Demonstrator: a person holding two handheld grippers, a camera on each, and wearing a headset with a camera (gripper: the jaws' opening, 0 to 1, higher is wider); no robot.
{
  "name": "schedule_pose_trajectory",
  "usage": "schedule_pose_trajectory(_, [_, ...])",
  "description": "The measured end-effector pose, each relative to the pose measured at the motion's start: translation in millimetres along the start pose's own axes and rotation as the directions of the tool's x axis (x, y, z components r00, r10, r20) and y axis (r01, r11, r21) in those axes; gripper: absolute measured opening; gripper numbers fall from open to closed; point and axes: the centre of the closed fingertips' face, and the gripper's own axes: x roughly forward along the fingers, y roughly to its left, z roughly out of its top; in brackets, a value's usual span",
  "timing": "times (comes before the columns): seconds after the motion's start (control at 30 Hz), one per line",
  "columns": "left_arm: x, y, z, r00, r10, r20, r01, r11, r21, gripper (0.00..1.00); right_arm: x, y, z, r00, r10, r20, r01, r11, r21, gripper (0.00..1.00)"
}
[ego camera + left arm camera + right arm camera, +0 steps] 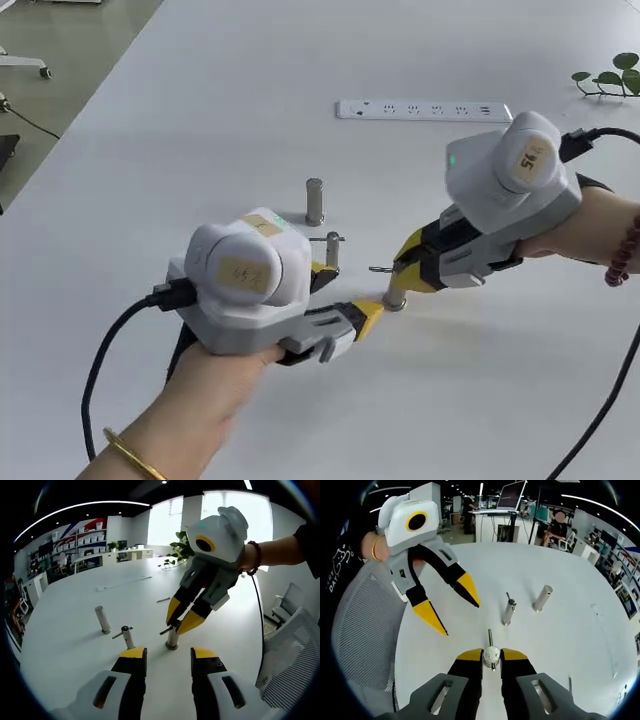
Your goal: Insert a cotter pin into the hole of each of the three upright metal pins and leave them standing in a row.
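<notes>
Reaching in from the right, the right hand [590, 228] tilts the right gripper [176, 622] down onto the nearest metal pin [172, 639]. Its yellow-tipped jaws are closed on the pin's rounded head, where a thin wire cotter pin [164, 629] juts sideways. The left gripper [455, 612] hovers just beside that pin with jaws spread and empty. The pin is a smooth steel cylinder, upright on the white table [200, 120].
</notes>
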Motion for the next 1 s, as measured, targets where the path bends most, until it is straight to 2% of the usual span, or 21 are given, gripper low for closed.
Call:
schedule_pose_trajectory(0.1, [-4.9, 4.8, -0.3, 0.9999, 0.002, 0.012, -0.002, 1.0, -0.022, 0.35, -0.8, -1.3, -0.5, 1.0, -0.003, -0.002, 0.003, 1.0, -0.004, 0.07])
schedule_pose_trajectory(0.3, [-10.7, 11.0, 2.1, 0.9994, 0.014, 0.033, -0.013, 1.0, -0.013, 0.42, -2.3, -9.7, 1.0, 1.0, -0.008, -0.004, 0.008, 1.0, -0.012, 0.07])
schedule_pose_trajectory(0.43, [-11.3, 14.3, 1.3, 0.9985, 0.006, 0.055, -0.004, 0.999, -0.037, 0.45, -0.7, -17.1, 2.0, 0.9999, -0.011, 0.003, 0.011, 1.0, -0.007, 0.07])
schedule_pose_trajectory(0.57, [-11.8, 16.4, 1.1, 0.9979, 0.011, 0.064, -0.009, 0.999, -0.032, 0.48, -0.3, -22.1, 4.4, 1.0, -0.002, 0.009, 0.002, 1.0, -0.015, 0.07])
schedule_pose_trajectory(0.73, [-11.0, 18.8, -3.9, 0.9987, 0.019, 0.048, -0.017, 0.999, -0.031, 0.51, 1.3, -27.2, 4.2, 1.0, 0.007, -0.004, -0.007, 1.0, -0.03, 0.07])
schedule_pose_trajectory(1.0, [-10.0, 22.7, -4.7, 0.9983, 0.027, 0.051, -0.025, 0.999, -0.04, 0.51, 2.5, -30.9, 4.5, 0.9991, 0.034, -0.025, -0.036, 0.996, -0.078, 0.07])
